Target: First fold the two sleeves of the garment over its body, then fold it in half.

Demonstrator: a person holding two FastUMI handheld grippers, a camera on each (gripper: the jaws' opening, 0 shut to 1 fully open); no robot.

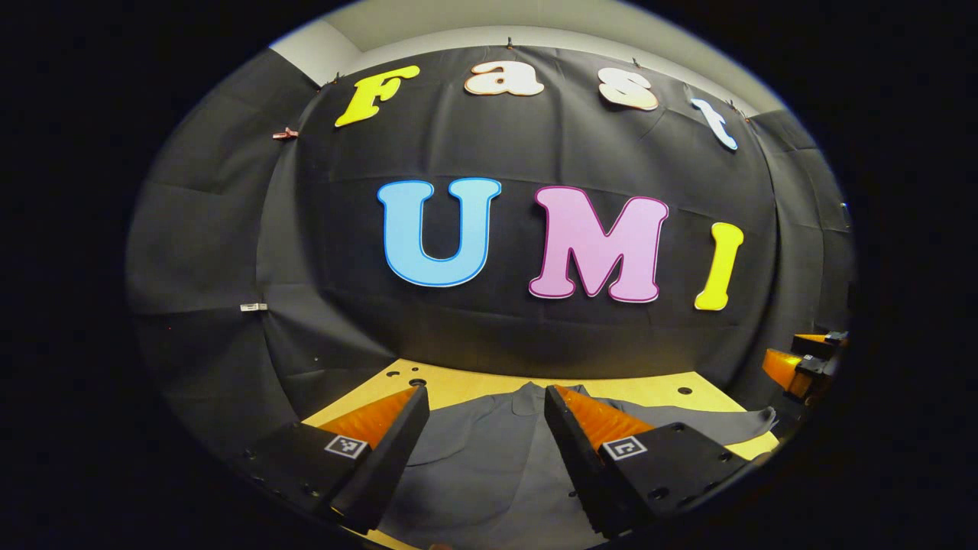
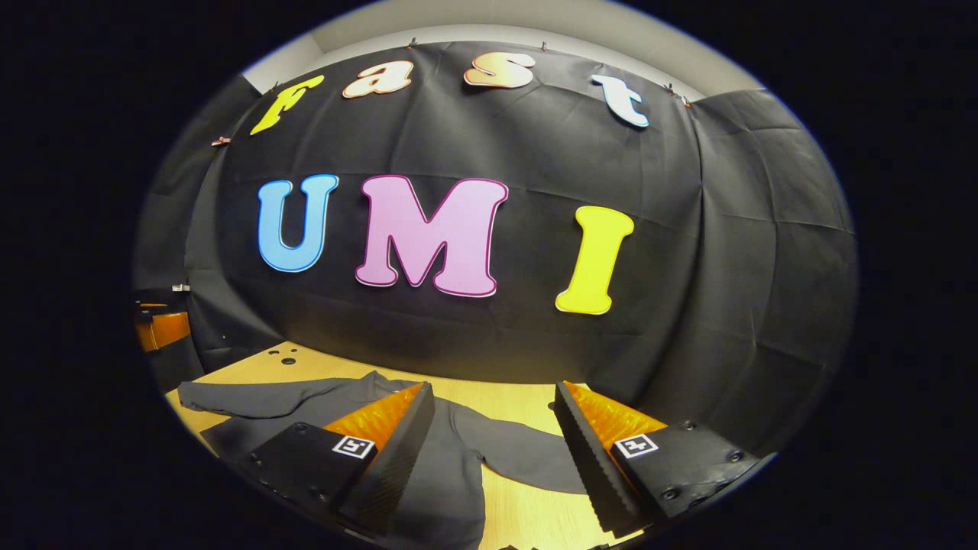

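A dark grey long-sleeved garment lies flat on the wooden table, collar toward the back wall. In the left gripper view one sleeve stretches out to the right. My left gripper hangs open above the garment's chest, nothing between its fingers. In the right gripper view the garment spreads from the left, one sleeve reaching left and the other sleeve lying between my fingers. My right gripper is open above that sleeve, holding nothing. The other gripper shows at the left view's far right edge.
The black cloth wall stands close behind the table's back edge. Small holes dot the tabletop near the back left. Bare wood shows beside the garment's side in the right gripper view. The other gripper shows at that view's left edge.
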